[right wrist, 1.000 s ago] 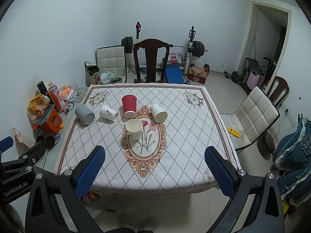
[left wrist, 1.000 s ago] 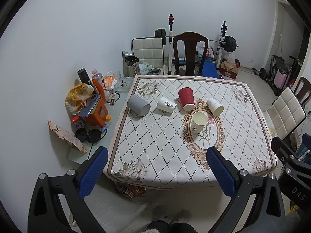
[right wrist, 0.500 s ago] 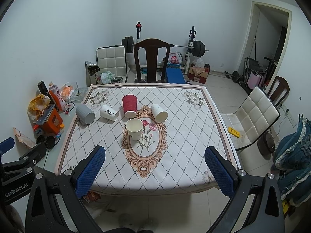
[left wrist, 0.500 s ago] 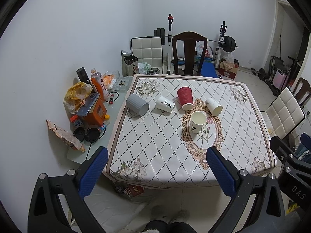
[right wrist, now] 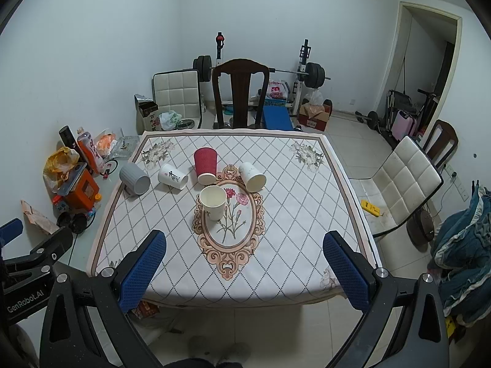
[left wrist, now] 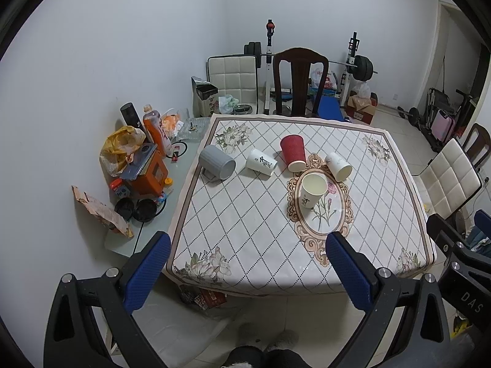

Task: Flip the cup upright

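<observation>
Red cup point(right wrist: 206, 165), grey mug point(right wrist: 134, 179), diamond-patterned tablecloth point(right wrist: 291, 214)

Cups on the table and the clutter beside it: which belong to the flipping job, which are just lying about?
Job:
- grey mug, on its side
- white printed cup, on its side
- red cup, rim down
- plain white cup, on its side
- cream cup, already upright
- left gripper and right gripper, both open

Lying about:
- orange box
- yellow bag
- dark wooden chair
</observation>
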`<state>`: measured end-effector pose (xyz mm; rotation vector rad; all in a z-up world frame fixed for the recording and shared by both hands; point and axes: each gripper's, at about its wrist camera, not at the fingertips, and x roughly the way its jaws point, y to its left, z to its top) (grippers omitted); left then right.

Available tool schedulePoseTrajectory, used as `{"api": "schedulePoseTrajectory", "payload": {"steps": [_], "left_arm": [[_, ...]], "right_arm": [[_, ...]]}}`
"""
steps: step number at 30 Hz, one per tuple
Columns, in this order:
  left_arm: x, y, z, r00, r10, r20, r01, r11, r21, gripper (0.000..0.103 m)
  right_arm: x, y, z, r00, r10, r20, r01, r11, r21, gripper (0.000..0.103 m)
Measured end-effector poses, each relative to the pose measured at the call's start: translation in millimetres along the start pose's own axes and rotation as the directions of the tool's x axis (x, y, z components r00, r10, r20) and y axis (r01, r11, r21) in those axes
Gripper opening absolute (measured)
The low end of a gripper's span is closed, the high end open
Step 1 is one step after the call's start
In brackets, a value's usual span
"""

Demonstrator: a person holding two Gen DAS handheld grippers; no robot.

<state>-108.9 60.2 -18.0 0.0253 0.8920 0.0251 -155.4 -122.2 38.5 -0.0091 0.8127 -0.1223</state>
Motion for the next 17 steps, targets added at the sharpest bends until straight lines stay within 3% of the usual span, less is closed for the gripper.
{"api": "schedulePoseTrajectory", "payload": {"steps": [17], "left_arm": [[4.4,-1.1,-3.2,1.000,0.000,0.000,0.000,1.000,-0.008,0.103]], "right_arm": [[-0.3,0.9,0.0,1.000,0.001,0.001,-0.001,1.000,0.000,0.103]]}}
